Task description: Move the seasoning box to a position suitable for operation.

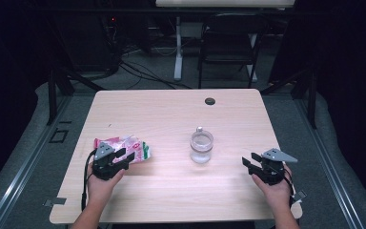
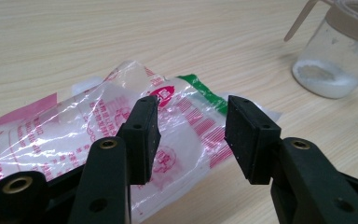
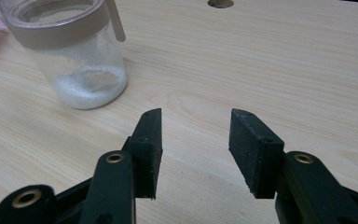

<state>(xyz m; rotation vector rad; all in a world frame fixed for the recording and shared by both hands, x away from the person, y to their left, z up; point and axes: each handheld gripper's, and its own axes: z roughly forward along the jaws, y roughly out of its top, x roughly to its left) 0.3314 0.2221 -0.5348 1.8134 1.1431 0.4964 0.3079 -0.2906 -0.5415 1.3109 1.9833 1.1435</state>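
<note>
Bench (image 1: 171, 109) pale wood, dark room beyond | plastic bag (image 1: 128, 149) near left edge, under left hand-held gripper (image 1: 124, 157), jaws apart | jar (image 1: 201, 147) centre | right hand-held gripper (image 1: 249, 163) wide, empty, open wood around.

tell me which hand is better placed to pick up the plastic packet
Left. The left tool already hangs right over the plastic packet, jaws open with the packet's edge under them. The right tool sits at the table's far right, beyond the glass jar, so it would have to cross past it.
</note>
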